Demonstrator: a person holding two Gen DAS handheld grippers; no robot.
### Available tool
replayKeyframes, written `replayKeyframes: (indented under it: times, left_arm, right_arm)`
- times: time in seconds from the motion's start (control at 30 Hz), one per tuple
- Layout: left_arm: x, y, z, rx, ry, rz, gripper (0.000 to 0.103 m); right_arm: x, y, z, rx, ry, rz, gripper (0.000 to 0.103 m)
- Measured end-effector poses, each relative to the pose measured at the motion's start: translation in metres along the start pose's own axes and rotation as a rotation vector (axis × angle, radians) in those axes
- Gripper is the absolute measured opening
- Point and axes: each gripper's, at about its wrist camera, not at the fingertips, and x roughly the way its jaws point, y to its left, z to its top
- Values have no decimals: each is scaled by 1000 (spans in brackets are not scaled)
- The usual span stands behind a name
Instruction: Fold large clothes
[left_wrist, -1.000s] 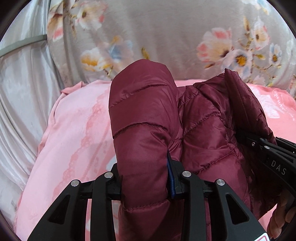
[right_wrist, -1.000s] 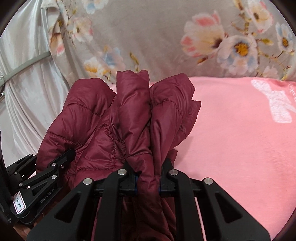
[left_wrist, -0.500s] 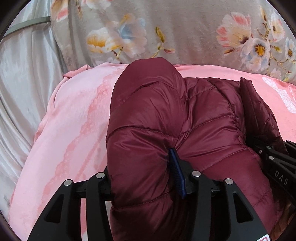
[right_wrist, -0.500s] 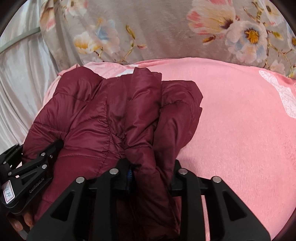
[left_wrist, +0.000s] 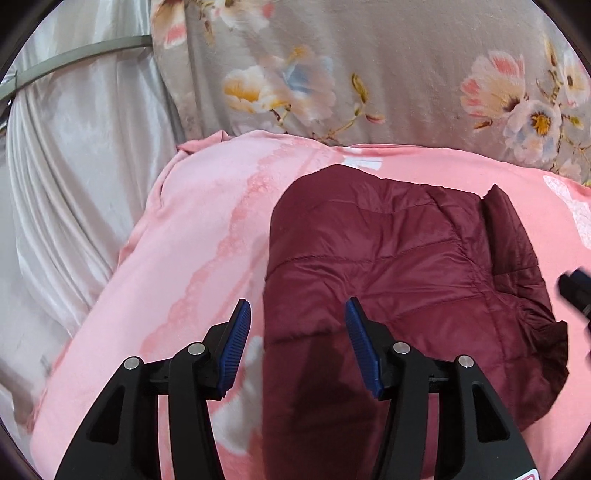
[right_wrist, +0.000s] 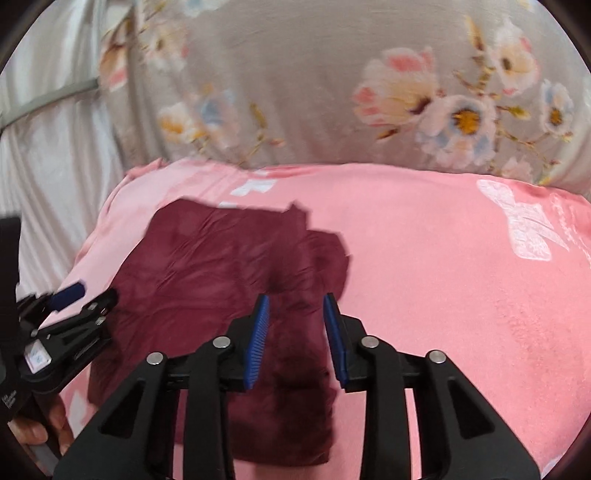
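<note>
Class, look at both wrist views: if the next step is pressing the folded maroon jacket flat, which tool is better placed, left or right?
Probably the right tool: open, it hangs wholly over the maroon jacket. The left tool, also open, straddles its left edge, half over the pink blanket.

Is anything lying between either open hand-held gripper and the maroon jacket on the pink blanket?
Nothing visible. The maroon jacket lies directly under the left hand-held gripper and the right hand-held gripper, bare on the pink blanket.

The left black two-finger claw with blue ribbed pads (left_wrist: 297, 347) was spread wide, gripping nothing. The right black blue-padded claw (right_wrist: 295, 339) likewise gaped, both angled downward.
</note>
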Motion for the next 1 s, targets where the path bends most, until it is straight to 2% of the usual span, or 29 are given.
replayKeyframes:
  times: [0.17, 0.23, 0.4, 0.63, 1.0]
  left_arm:
    - [10, -9, -15, -6, 71, -2, 54]
    - [15, -11, -23, -8, 85, -3, 55]
    - [17, -21, -34, 4, 67, 39, 59]
    - [24, -25, -42, -16, 53, 62, 59]
    - [28, -28, -52, -29, 15, 77, 59]
  right_arm:
    - [33, 3, -28, -19, 133, -26, 18]
    - [42, -2, -38, -11, 151, -26, 16]
    - [48, -4, -51, -7, 153, -26, 16]
    - [51, 7, -60, -77, 117, -94, 16]
    - [52, 5, -61, -67, 114, -84, 17]
